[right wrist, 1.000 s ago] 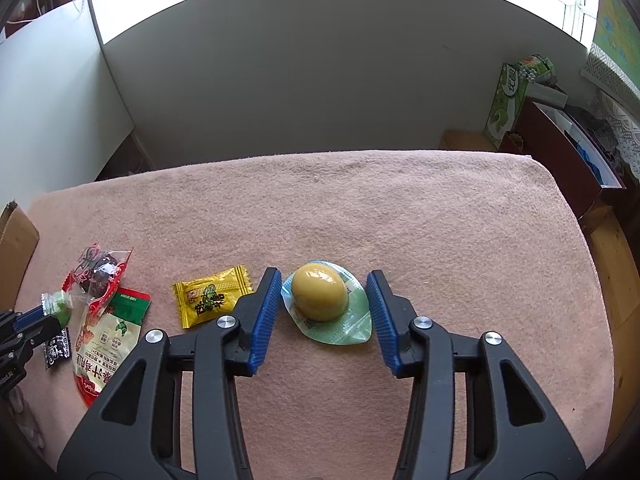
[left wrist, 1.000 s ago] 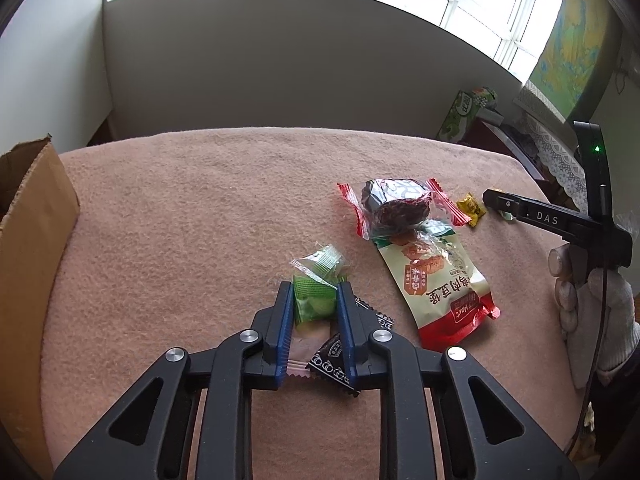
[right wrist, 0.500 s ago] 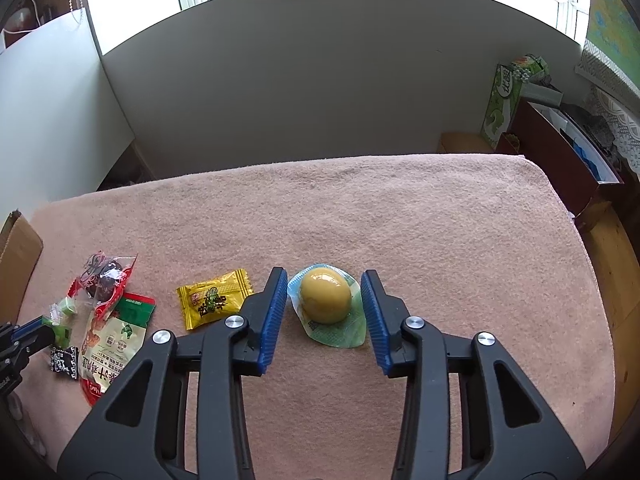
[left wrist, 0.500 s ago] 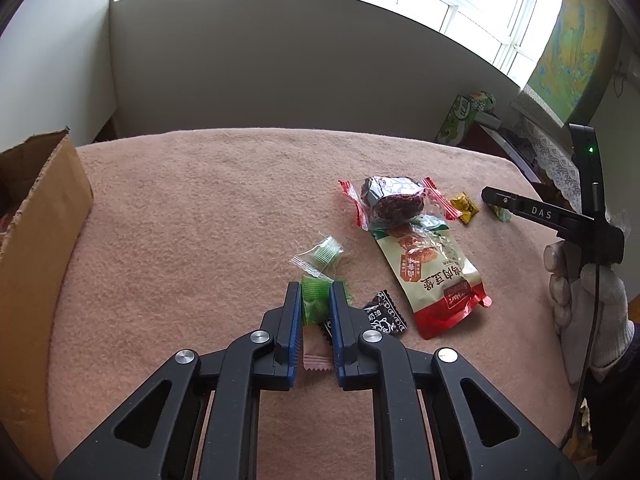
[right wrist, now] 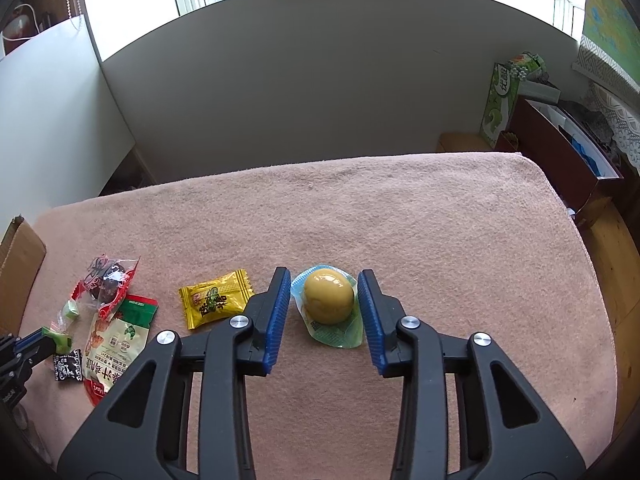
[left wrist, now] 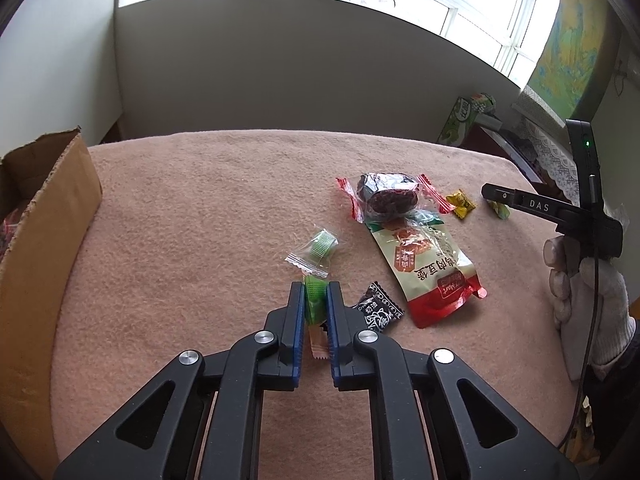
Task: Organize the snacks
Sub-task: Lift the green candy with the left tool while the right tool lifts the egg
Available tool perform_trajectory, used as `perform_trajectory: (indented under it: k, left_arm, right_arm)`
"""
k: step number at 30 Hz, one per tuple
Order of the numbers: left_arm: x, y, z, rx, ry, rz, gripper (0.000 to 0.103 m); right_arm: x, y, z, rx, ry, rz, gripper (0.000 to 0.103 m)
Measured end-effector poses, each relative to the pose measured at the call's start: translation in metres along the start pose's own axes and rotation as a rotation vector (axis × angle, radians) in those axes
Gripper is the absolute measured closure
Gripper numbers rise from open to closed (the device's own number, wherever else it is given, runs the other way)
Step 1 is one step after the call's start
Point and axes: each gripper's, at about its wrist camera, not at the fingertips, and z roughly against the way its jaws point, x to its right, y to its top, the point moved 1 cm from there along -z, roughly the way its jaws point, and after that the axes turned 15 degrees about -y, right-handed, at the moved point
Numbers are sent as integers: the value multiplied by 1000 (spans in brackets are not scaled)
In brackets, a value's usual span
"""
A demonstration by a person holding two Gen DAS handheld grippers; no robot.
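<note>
A fuzzy salmon-pink cloth (left wrist: 208, 208) is covering the table, and crinkly wrapped snacks are lying on it. The left gripper (left wrist: 315, 300) is pinching a small ribbed green candy in clear film (left wrist: 314, 300), its blue ribbed pads pressed against the candy's two sides. A pale pink wrapper end (left wrist: 319, 344) is showing between the jaws just behind it. At 12 o'clock from the fingertips, a second green candy in a clear crimped sachet (left wrist: 317, 249) is lying flat, its long axis running toward 1 o'clock. At 3 o'clock, touching the right finger, a small black patterned packet (left wrist: 377, 312) is resting. Farther toward 2 o'clock, a glossy red-and-green pouch with printed characters (left wrist: 426, 266) is stretching from 11 to 5 o'clock, its top tucked under a clear red-edged bag of dark fruit (left wrist: 387, 198). A brown corrugated cardboard box (left wrist: 44, 232) is standing at 9 o'clock.

The right gripper (right wrist: 324, 304) is holding its jaws apart around a smooth yellow dome in a clear blister on green film (right wrist: 329, 300); whether the pads are touching the film's edges cannot be told. A shiny yellow sachet (right wrist: 216, 298) is lying at 9 o'clock, just beside the left finger, its long axis tilted toward 2 o'clock.
</note>
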Motion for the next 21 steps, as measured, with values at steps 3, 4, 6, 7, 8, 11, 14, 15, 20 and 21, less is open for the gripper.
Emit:
perform_trajectory:
  k: [3,4,6,7,8,11,14,15,20,21]
  left_arm:
    - [4,-2,-5,-24,-2,-14,93]
    - [7,-2,-9,-33,0,-19,93]
    - [8,-3,-11,-32,11,-26,93]
    - [8,-2,-11,-25,14,-20,94]
    - [6,-1,-9,-19,11,-9,94]
    - [3,1,-7,-8,4,7,94]
    - [3,2,1,9,2,11,94]
    - [2,2,4,15,0,13,94]
    - [5,5,23,57,-17,8,94]
    - [6,5,28,68,-21,9,94]
  right_arm:
    - [0,0,0,1,1,-3,67]
    - [1,0,0,1,2,-3,67]
    - [1,0,1,3,4,-4,67]
    - [1,0,1,4,5,-5,67]
    - [1,0,2,5,5,-6,67]
    - [3,-1,4,6,7,-8,67]
    - [4,-2,12,13,19,-18,67]
    - [4,-3,15,16,24,-20,67]
    - [-5,-2,39,48,48,-9,67]
    - [-9,-1,45,58,55,-3,67]
